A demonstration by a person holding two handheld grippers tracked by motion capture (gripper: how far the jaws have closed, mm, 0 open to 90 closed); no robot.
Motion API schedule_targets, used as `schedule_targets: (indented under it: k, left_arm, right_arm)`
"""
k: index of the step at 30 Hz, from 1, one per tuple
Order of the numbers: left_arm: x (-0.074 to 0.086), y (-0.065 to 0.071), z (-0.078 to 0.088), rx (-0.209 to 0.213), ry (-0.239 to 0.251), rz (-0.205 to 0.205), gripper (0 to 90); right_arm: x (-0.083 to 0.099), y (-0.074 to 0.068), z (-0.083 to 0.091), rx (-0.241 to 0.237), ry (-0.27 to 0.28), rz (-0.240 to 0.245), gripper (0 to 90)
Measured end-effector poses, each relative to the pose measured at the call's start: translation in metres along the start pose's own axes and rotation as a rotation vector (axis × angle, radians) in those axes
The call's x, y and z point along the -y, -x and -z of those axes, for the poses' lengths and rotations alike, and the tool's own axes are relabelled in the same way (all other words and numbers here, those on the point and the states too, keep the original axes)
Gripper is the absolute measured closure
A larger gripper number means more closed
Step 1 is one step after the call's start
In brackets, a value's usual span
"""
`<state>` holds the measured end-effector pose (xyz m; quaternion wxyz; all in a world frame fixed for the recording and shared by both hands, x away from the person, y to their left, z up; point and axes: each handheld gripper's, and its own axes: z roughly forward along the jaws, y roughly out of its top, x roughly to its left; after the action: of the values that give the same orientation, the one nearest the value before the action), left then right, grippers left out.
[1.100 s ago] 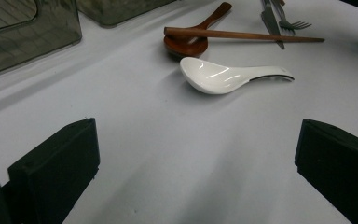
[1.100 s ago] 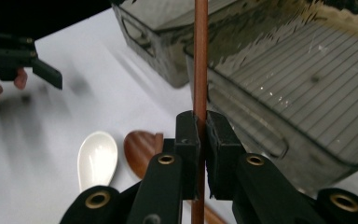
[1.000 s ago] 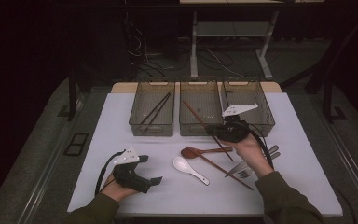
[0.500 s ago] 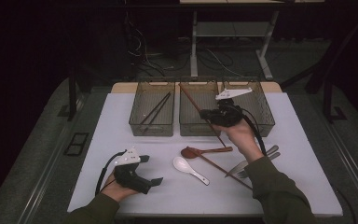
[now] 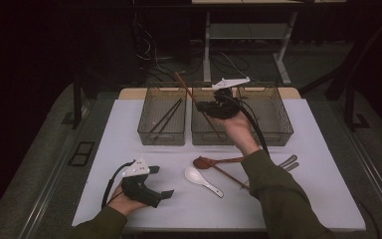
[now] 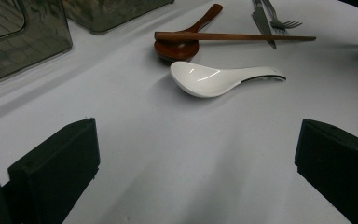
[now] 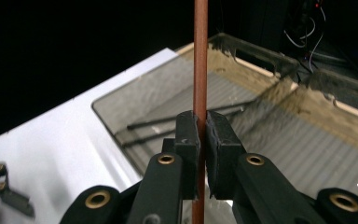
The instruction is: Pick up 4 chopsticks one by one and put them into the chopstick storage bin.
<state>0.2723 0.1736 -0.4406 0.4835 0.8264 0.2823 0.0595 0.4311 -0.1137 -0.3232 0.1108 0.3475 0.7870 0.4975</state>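
Note:
My right gripper (image 5: 218, 106) hangs over the middle bin (image 5: 202, 137), shut on a brown wooden chopstick (image 5: 184, 85) that slants up and to the left out of it. In the right gripper view the chopstick (image 7: 200, 56) stands upright, pinched between the pads of the gripper (image 7: 203, 135). My left gripper (image 5: 165, 193) rests on the white table at the lower left, its jaws wide apart with nothing between them (image 6: 191, 154). Ahead of it lie a white ceramic spoon (image 6: 219, 77), a brown wooden spoon (image 6: 182, 44) and a second brown chopstick (image 6: 233, 36).
Three clear bins stand in a row at the table's back; the left bin (image 5: 162, 119) holds dark chopsticks (image 7: 177, 121). The right bin (image 5: 273, 117) is beside my right hand. A knife and fork (image 5: 288, 162) lie at the right, near the white spoon (image 5: 202, 179).
My right gripper has risen from near the spoons and moved away over the middle bin, carrying the brown chopstick. The left gripper has stayed put.

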Motion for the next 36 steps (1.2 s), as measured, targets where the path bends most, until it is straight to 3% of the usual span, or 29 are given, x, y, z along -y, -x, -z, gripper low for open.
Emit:
schedule_targets:
  k: [12,23,30,36]
  left_arm:
    - [0.0,0.001,0.0,0.012,-0.001,-0.005,0.0]
    - [-0.001,0.003,-0.002,0.021,0.001,-0.014,0.0]
    - [-0.001,0.003,-0.002,0.024,0.007,-0.014,0.0]
    - [-0.001,0.003,-0.002,0.029,-0.002,-0.023,0.0]
  right_arm:
    - [-0.033,-0.014,-0.042,-0.007,0.036,-0.006,83.6]
    - [-0.049,-0.025,-0.086,-0.008,0.034,-0.002,83.6]
    - [-0.051,-0.028,-0.115,-0.003,0.011,-0.004,83.6]
    - [-0.039,-0.03,-0.14,-0.002,-0.047,-0.015,83.5]
